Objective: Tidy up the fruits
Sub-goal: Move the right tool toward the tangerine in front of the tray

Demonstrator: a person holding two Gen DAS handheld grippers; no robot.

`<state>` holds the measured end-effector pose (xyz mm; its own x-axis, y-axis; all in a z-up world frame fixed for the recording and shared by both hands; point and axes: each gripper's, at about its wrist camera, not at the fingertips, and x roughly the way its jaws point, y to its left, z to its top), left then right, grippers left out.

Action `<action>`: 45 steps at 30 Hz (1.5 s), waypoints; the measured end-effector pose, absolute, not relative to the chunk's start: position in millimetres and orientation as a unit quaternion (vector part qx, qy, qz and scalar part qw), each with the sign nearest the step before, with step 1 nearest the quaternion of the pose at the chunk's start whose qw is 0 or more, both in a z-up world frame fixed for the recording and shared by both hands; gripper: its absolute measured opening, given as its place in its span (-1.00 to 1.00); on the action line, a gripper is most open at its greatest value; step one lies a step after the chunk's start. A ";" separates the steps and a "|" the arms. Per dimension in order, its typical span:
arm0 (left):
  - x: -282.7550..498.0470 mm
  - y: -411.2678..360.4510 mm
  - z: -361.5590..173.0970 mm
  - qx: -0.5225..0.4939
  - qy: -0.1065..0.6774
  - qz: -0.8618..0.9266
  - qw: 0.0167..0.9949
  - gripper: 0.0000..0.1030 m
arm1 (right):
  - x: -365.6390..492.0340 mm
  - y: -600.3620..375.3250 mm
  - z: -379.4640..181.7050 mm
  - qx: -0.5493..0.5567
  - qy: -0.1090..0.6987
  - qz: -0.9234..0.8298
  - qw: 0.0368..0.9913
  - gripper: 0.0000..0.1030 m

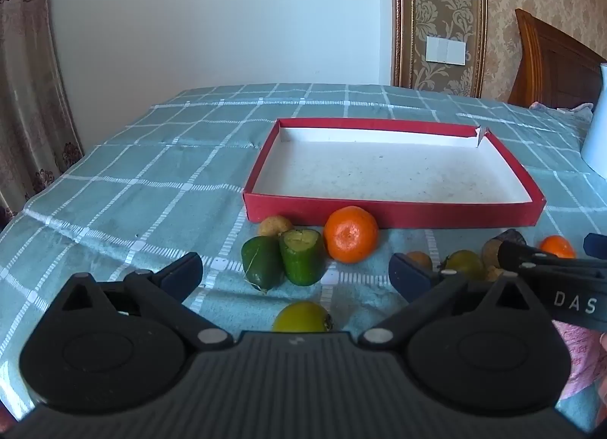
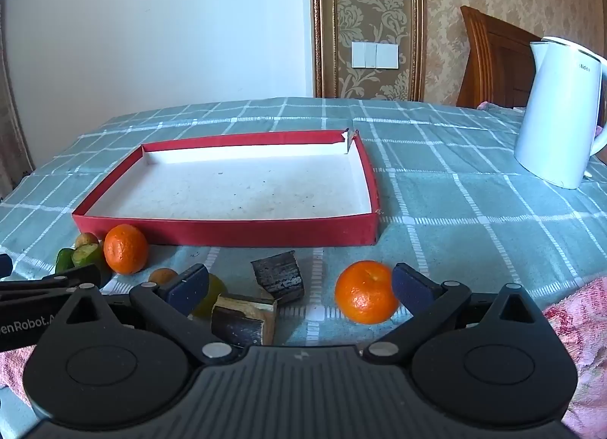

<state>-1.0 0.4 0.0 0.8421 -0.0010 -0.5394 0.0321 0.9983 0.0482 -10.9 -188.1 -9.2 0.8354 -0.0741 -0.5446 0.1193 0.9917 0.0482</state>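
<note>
Left tool (image 1: 296,275) wide open, empty, right tool (image 2: 299,289) wide open, empty, above fruit

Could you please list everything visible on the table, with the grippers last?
box: one, red, white inside, empty, mid-table.
oranges: two, orange, before the box, second to the right.
green pieces: two, left of the big orange.
yellow-green fruit: one, nearest the left gripper.
dark cut chunks: two, front centre.
kettle: one, white, far right.
tablecloth: teal check.
left hand-held gripper: black, open.
right hand-held gripper: black, open.
</note>
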 end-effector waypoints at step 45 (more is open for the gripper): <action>2.2 5.0 -9.5 0.020 0.299 -0.006 0.954 1.00 | -13.3 -200.5 -16.8 0.053 0.297 -0.046 0.952 1.00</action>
